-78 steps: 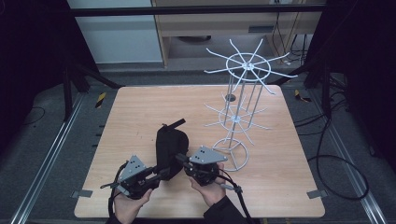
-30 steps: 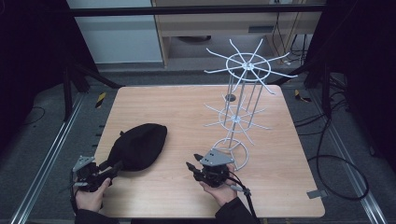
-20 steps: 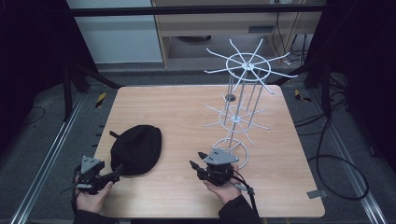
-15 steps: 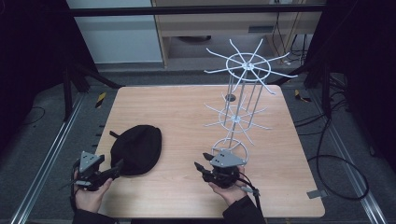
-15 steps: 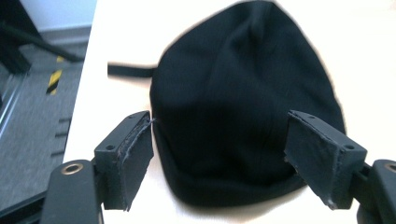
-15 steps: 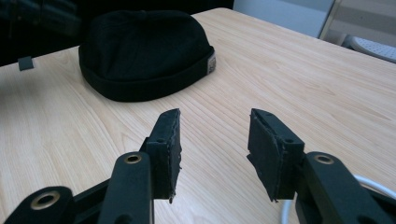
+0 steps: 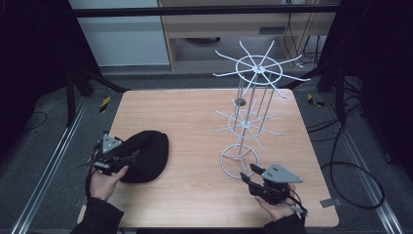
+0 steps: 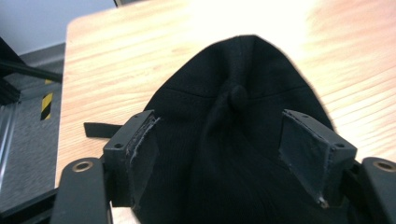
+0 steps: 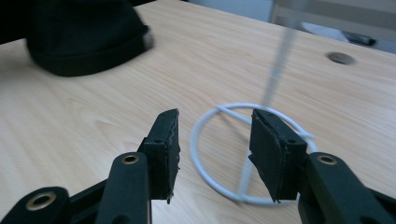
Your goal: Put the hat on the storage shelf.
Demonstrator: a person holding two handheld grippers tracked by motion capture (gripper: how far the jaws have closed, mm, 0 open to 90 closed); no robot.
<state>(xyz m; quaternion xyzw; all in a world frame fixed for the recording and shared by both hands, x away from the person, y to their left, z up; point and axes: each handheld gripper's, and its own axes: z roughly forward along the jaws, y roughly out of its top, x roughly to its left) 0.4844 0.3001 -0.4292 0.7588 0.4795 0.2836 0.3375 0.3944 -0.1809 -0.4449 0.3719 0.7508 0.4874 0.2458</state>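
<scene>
The black cap (image 7: 143, 156) lies flat on the wooden table (image 7: 195, 122), at its left near corner, crown up — the little button on top shows plainly in the left gripper view. The left gripper (image 7: 127, 158) hovers right over the cap's near edge, its jaws spread wide to either side of the crown; the pads (image 8: 142, 156) stand clear of the fabric, and the jaws have just eased in a touch from their widest, with the cap below them but not pinched. A strap end pokes out from the cap's left side onto the wood.

Over on the right, the right gripper (image 7: 247, 175) sits low above the table at the near right, jaws parted and just been opening further — nothing between them. It points at the white wire rack (image 7: 251, 102), whose ring base (image 9: 247, 154) lies on the wood just beyond the jaw tips, apart from them. The rack's thin post rises from that ring, blurred in the right gripper view. The cap and rack are well apart.
</scene>
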